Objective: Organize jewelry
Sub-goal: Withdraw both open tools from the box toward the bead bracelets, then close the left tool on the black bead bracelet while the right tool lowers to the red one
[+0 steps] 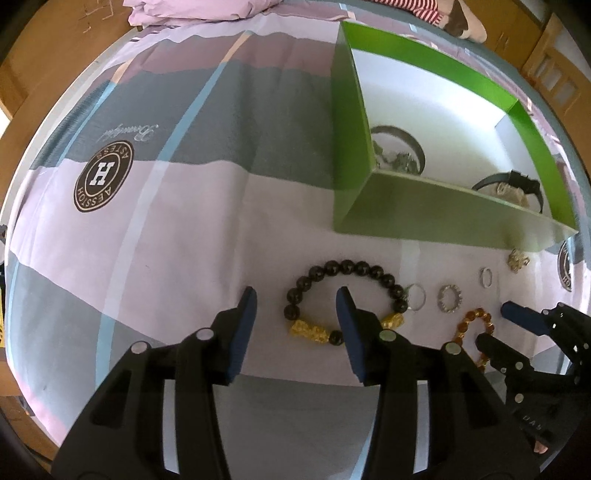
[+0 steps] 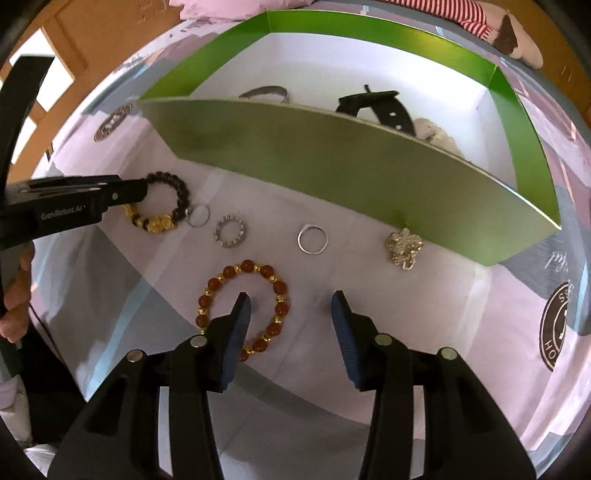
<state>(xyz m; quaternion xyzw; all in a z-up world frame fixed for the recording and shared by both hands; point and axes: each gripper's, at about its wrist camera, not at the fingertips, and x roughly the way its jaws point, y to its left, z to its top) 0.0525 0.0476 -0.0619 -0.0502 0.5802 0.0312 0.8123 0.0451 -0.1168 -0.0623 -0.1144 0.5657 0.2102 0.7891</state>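
A black bead bracelet with gold charms (image 1: 347, 295) (image 2: 166, 205) lies on the bedspread; my left gripper (image 1: 297, 308) stands open over its left half, one finger inside the loop. An amber bead bracelet (image 2: 243, 306) (image 1: 474, 326) lies under my open right gripper (image 2: 290, 308), whose left finger sits inside its loop. Between them and the green box (image 1: 443, 210) (image 2: 332, 162) lie a thin ring (image 2: 199, 215), a studded ring (image 2: 229, 231), a silver ring (image 2: 312, 238) and a gold clump (image 2: 403, 246). The box holds a grey bangle (image 2: 267, 92) and a black watch (image 2: 380, 107).
The striped pink and grey bedspread (image 1: 177, 206) has round brown logos (image 1: 105, 177). A pillow (image 1: 184, 11) and a striped soft toy (image 2: 491, 26) lie at the far edge. A hand (image 2: 16, 291) holds the left gripper's handle. Wooden furniture stands around the bed.
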